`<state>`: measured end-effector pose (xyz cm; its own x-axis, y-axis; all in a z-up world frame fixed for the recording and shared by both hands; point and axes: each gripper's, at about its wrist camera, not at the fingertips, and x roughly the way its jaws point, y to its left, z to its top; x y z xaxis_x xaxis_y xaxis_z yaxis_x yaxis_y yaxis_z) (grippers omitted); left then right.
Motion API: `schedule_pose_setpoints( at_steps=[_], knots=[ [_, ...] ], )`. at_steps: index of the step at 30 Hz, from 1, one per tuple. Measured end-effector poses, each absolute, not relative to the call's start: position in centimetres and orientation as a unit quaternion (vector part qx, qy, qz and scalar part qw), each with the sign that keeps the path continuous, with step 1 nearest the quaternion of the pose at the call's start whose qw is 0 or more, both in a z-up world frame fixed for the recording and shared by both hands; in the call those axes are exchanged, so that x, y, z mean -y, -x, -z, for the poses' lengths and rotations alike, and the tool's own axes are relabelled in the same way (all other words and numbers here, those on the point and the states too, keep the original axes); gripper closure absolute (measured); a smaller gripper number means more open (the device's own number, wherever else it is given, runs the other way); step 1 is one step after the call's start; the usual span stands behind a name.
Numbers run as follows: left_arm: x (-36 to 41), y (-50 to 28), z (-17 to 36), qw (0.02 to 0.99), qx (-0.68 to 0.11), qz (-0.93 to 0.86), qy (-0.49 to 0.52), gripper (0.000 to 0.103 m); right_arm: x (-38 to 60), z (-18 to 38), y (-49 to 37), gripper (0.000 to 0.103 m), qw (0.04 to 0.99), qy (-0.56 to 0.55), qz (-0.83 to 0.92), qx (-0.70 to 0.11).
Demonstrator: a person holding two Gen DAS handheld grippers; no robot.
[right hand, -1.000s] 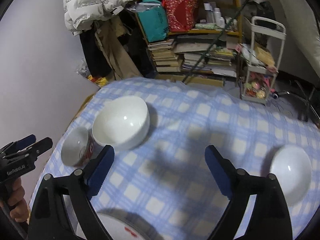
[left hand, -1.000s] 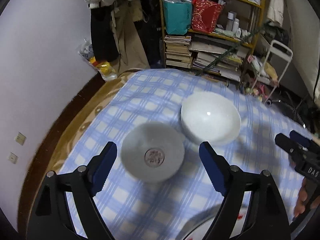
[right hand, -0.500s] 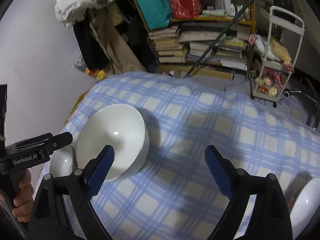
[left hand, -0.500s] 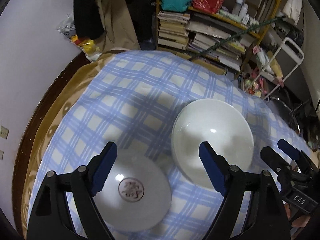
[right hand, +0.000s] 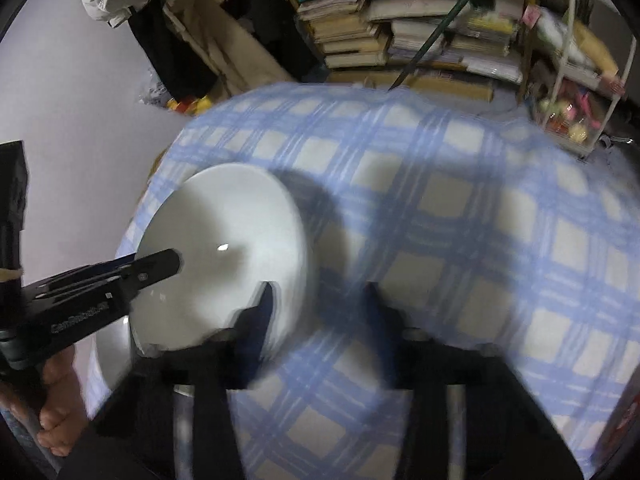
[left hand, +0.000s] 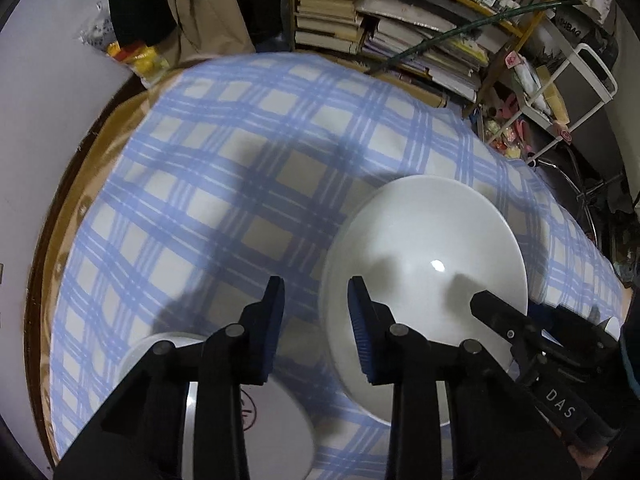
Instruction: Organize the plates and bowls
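Both grippers have dropped toward the table and their jaws have drawn in from wide apart; both pairs are closing now. Left gripper (left hand: 316,320): blue pads part-closed astride the left rim of the large white bowl (left hand: 424,276), one pad outside the wall, one over the inside; a gap shows on either side of the rim, so not yet pressing. It points steeply down. Right gripper (right hand: 318,312): blurred with motion, jaws astride the bowl's right rim, left finger inside the bowl, right finger outside over the cloth; contact cannot be told through the blur. Each gripper shows in the other's view, reaching over the bowl from the opposite side. A person's hand (right hand: 52,408) grips the left gripper's handle, fingers curled round it. The bowl sits on the blue checked tablecloth (left hand: 224,184), toward its left part. Just near-left of it lies a smaller white dish (left hand: 276,424) with a red mark inside, partly under the left gripper. Far side: a shelf of stacked books (left hand: 404,24).
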<state>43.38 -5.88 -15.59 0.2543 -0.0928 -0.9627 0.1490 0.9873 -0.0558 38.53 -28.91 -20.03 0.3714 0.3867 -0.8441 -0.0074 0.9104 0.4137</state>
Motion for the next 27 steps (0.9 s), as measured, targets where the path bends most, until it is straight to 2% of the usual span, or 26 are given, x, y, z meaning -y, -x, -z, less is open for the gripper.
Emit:
schedule_pose_setpoints(
  at_steps=[3,14,27],
  knots=[
    [6.5,-43.2,16.0,0.789,-0.608,0.079,-0.039,0.092,28.5,20.1,-38.4,0.082,0.804,-0.178,-0.127,-0.552],
    [8.6,-41.6,13.7,0.802,-0.588,0.08,-0.075,0.093,28.0,18.9,-37.0,0.088,0.813,-0.139,-0.082,-0.56],
    [10.6,-34.4,9.4,0.829,-0.535,0.133,-0.096,0.093,30.8,14.2,-32.2,0.094,0.835,-0.104,-0.071,-0.535]
  ],
)
